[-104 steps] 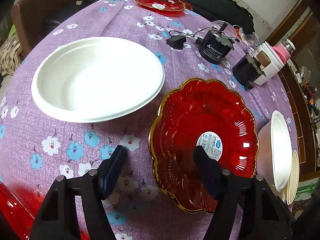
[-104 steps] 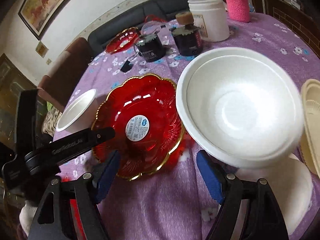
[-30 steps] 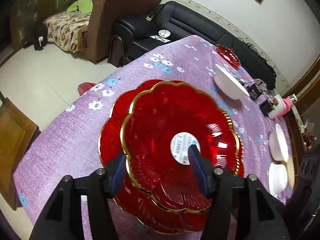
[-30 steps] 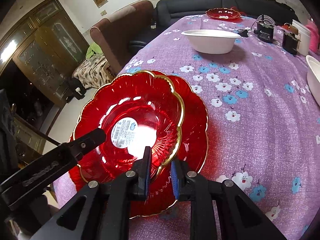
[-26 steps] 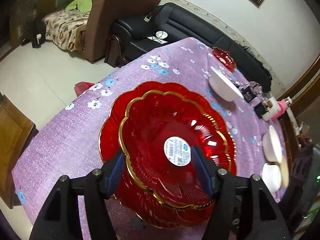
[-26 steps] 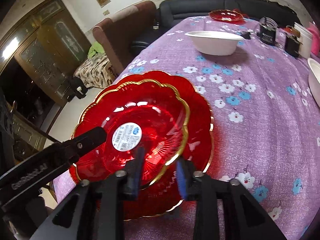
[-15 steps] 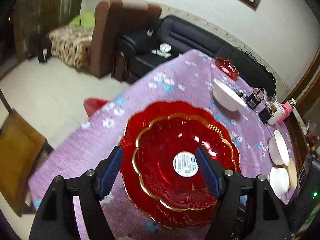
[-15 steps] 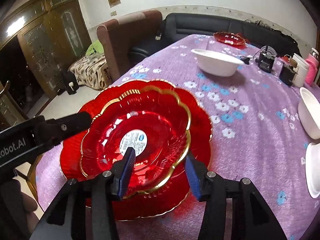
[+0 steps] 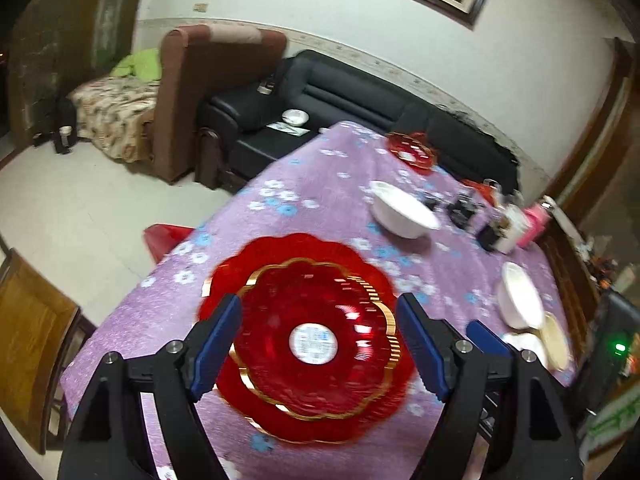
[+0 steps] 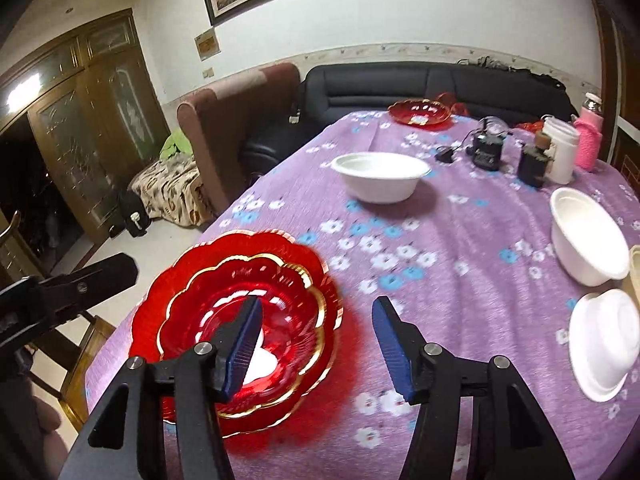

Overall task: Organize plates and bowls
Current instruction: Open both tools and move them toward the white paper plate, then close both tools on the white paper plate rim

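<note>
A small red gold-rimmed plate (image 9: pixel 316 340) lies nested in a larger red plate (image 9: pixel 280 256) near the table's corner. It also shows in the right wrist view (image 10: pixel 256 292) on the larger plate (image 10: pixel 176 280). My left gripper (image 9: pixel 318 334) is open and empty, raised above the stack. My right gripper (image 10: pixel 316 320) is open and empty, above the stack's right edge. A big white bowl (image 10: pixel 380 176) stands mid-table. A third red plate (image 10: pixel 418 112) sits at the far end. Two white bowls (image 10: pixel 586 236) (image 10: pixel 604 340) are at the right.
A purple flowered cloth (image 10: pixel 440 264) covers the table. A black adapter (image 10: pixel 486 148), a dark jar (image 10: pixel 532 164), a white tub (image 10: pixel 562 152) and a pink bottle (image 10: pixel 588 136) stand far right. A wooden chair (image 9: pixel 28 352) is at the near left corner. A black sofa (image 10: pixel 400 80) lies behind.
Both grippers have opened wide, let go of the small red plate and pulled up and back from the stack. The plate now rests in the larger one.
</note>
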{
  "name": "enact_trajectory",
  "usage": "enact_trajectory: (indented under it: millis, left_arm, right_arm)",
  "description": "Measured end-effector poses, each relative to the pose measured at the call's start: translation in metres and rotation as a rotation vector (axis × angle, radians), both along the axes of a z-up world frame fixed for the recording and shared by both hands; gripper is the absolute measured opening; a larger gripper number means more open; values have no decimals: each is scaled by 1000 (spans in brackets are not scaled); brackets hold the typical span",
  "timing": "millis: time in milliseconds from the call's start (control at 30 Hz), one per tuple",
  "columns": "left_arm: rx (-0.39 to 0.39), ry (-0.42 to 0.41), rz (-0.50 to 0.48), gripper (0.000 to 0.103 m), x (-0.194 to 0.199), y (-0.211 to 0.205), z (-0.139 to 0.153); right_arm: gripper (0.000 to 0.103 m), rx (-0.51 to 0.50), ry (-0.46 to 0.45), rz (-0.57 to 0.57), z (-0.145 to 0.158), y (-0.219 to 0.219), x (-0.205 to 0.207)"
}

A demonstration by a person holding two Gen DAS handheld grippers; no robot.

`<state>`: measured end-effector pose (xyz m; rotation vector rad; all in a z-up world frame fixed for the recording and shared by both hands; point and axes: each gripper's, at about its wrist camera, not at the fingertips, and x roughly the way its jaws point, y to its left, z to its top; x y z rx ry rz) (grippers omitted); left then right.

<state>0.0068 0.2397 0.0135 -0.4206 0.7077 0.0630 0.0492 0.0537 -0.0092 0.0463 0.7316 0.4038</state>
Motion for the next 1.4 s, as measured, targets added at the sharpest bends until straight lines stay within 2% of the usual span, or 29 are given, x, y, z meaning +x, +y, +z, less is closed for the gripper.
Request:
enact_trajectory:
  millis: [167,300,400,567,667,767,867,933,1200,1400]
  left_arm:
    - [-25,-23,-93,79,5,-9,35]
    - [-22,-63,-128,82,15,-11,82]
    - [-1,-106,-118,83,26,-10,123]
    - [79,-193,-56,90,51,-5,187]
    - [137,-201,-25,93,78,-4,212]
    - [168,-177,-14,95,109,-3,222]
    - [163,-125,-25,96,151,-1,208]
    - [128,-88,-35,96,178,0,186]
    - [27,131,-90,96,256,-9,69]
    - [-37,204,-87,96,292,-10,18]
  right_arm:
    - [62,26,-23,-37,20,-26,9]
    - [62,44,-51,-62,47,-46,22]
    - [62,44,-115,-86,80,-57,33]
    - [75,34,-249,-136,149,-73,53]
    - [75,34,-266,-161,179,-81,76]
    - [75,13,-252,-187,192,-84,101]
    - [75,-16,-223,-212,189,-85,129]
    - [75,-11,-184,-209,177,-87,148]
    - [75,54,74,-235,78,-109,223]
    - [76,203,236,-208,14,-122,260]
